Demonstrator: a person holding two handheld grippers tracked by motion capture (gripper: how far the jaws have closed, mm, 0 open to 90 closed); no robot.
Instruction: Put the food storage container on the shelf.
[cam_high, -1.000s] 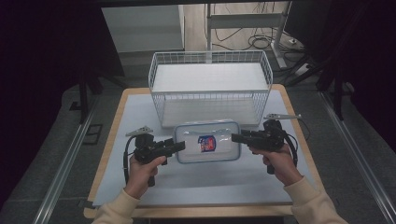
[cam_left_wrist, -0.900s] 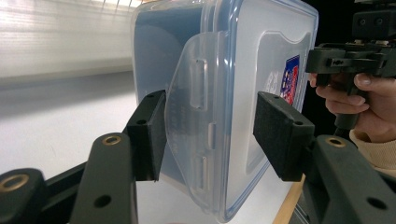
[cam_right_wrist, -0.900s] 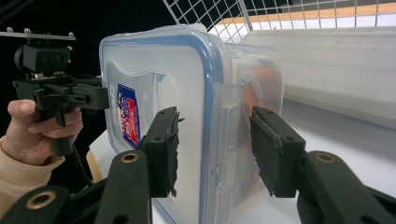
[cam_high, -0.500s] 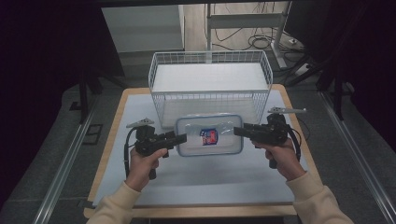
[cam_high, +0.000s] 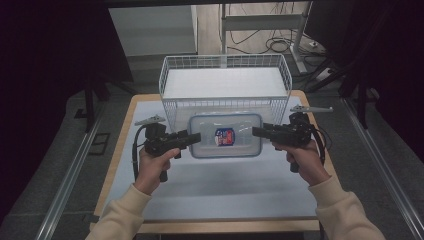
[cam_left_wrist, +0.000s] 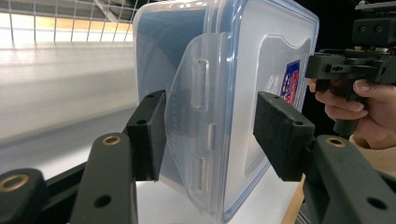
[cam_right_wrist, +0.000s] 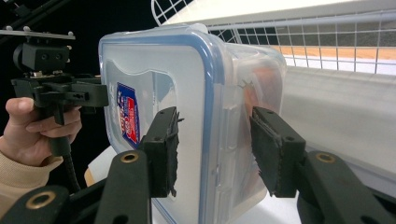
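Note:
A clear plastic container with a blue-rimmed lid and a red-and-blue label hangs level above the table, just in front of the wire basket. My left gripper is shut on its left end, pads over the side latch. At the opposite end my right gripper is shut as well. In the left gripper view the container stands between my jaws, the right gripper beyond it. In the right gripper view the container is pinched the same way, and the left gripper shows behind.
The white wire basket stands at the far side of the table, its front wall close behind the container. A pale mat covers the wooden tabletop. Dark floor, metal rails and desk legs surround the table.
Both grippers have carried the container up and away from the person, toward the basket's front wall. Their hold on its two ends has stayed the same.

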